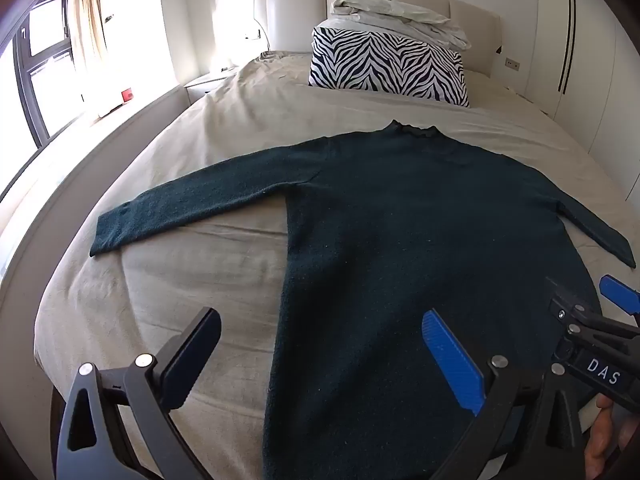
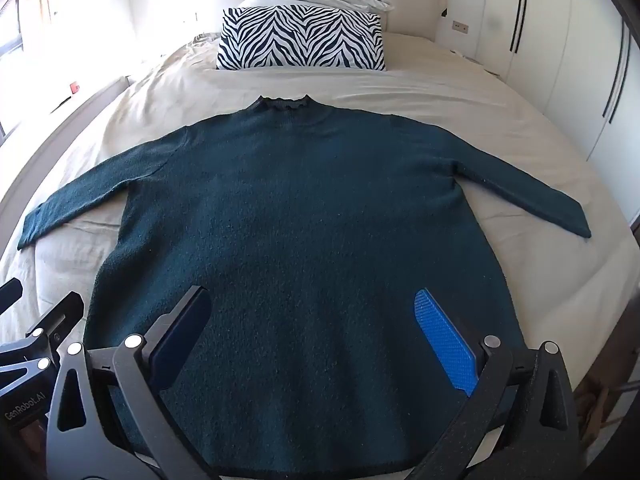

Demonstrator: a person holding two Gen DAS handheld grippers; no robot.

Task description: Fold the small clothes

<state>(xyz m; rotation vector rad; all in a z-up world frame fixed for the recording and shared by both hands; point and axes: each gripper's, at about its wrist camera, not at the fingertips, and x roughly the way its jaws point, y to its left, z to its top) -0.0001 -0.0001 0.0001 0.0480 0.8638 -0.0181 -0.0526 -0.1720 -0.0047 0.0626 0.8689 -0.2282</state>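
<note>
Bed (image 1: 240,128): window (image 1: 44,60) only leftward; sweater (image 2: 304,220) hem only rightward.

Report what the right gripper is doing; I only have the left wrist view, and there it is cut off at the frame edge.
Observer: The right gripper has its jaws wide open above the lower body of the sweater, gripping nothing.
Operator: Give me the bottom edge; my view runs out before it.
Observer: The hem shows just under the right gripper, lying flat in an even line across the frame.
Operator: Check the right sleeve along its full length.
Observer: The right sleeve lies flat and stretched outward, with bare bed sheet on both sides of it.
</note>
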